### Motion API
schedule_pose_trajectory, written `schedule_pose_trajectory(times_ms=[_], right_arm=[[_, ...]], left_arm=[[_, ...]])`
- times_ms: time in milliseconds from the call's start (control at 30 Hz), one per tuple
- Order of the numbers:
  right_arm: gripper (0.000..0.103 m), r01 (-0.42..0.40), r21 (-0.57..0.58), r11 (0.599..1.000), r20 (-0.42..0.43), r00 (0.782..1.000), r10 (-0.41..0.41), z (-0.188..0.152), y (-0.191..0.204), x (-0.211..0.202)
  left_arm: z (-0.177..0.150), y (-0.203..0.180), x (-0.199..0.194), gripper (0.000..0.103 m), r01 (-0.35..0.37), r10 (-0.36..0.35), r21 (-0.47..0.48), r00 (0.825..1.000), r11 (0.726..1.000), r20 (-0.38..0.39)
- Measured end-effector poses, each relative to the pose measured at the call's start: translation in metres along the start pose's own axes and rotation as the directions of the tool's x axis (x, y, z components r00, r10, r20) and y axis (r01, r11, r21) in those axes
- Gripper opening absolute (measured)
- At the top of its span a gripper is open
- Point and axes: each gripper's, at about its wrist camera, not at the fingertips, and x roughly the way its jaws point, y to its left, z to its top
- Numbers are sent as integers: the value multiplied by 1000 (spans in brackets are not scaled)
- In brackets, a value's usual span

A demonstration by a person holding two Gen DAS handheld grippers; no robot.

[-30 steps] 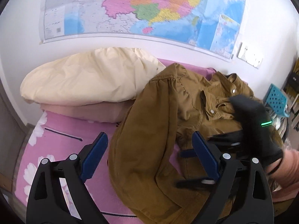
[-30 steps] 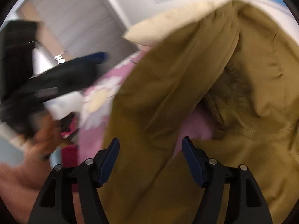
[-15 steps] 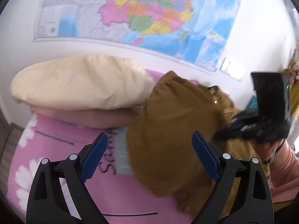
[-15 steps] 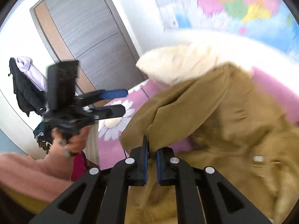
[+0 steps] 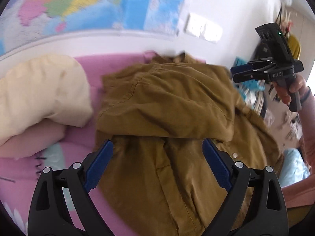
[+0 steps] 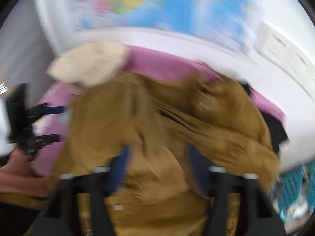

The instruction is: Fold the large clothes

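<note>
A large mustard-brown shirt point(image 5: 167, 106) lies rumpled on the pink bedspread point(image 5: 65, 157), one part folded over the button placket. It fills the blurred right wrist view point(image 6: 157, 137). My left gripper point(image 5: 157, 165) is open and empty just above the shirt's near part. My right gripper point(image 6: 157, 163) is open and empty above the shirt; it also shows in the left wrist view point(image 5: 238, 74), held up at the right beside the shirt. The left gripper shows at the left edge of the right wrist view point(image 6: 51, 123).
A cream pillow point(image 5: 41, 90) on a pinkish pillow point(image 5: 31, 139) lies at the left of the bed. A map point(image 5: 78, 5) hangs on the white wall behind. A teal basket point(image 6: 295, 184) and clutter stand beyond the bed's right side.
My right gripper, shut on the shirt's cloth half a second ago, has let go and opened; the cloth now lies folded over the shirt. My left gripper swung right over the shirt.
</note>
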Motion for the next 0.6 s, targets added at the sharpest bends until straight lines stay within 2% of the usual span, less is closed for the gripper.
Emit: schedule_pose_trajectory(times_ms=[100, 200, 267, 400, 500, 533, 567, 600], right_arm=[[79, -105, 132, 986, 19, 994, 103, -41, -30, 16], [82, -207, 251, 946, 70, 978, 195, -80, -54, 23], [82, -265, 300, 916, 90, 964, 250, -102, -55, 35], [78, -239, 271, 933, 78, 971, 226, -111, -31, 49], [61, -202, 265, 943, 79, 979, 187, -106, -19, 64], [33, -196, 275, 941, 65, 981, 185, -104, -18, 72], [0, -205, 288, 935, 52, 979, 198, -102, -18, 78], [2, -212, 297, 931, 55, 977, 205, -101, -19, 79]], left_arm=[[-1, -3, 22, 91, -6, 7, 8, 998, 1000, -55], [-3, -1, 27, 91, 6, -6, 1, 997, 1000, -77], [-5, 2, 23, 91, 34, -34, -12, 997, 999, -75], [-3, 4, 20, 91, 48, -50, -33, 997, 998, -62], [-1, 1, 25, 91, 62, -65, -51, 996, 997, -67], [-1, 1, 26, 91, 66, -69, -55, 995, 996, -68], [-1, -2, 28, 91, 64, -68, -57, 995, 996, -71], [-1, -3, 30, 91, 63, -68, -58, 995, 996, -75]])
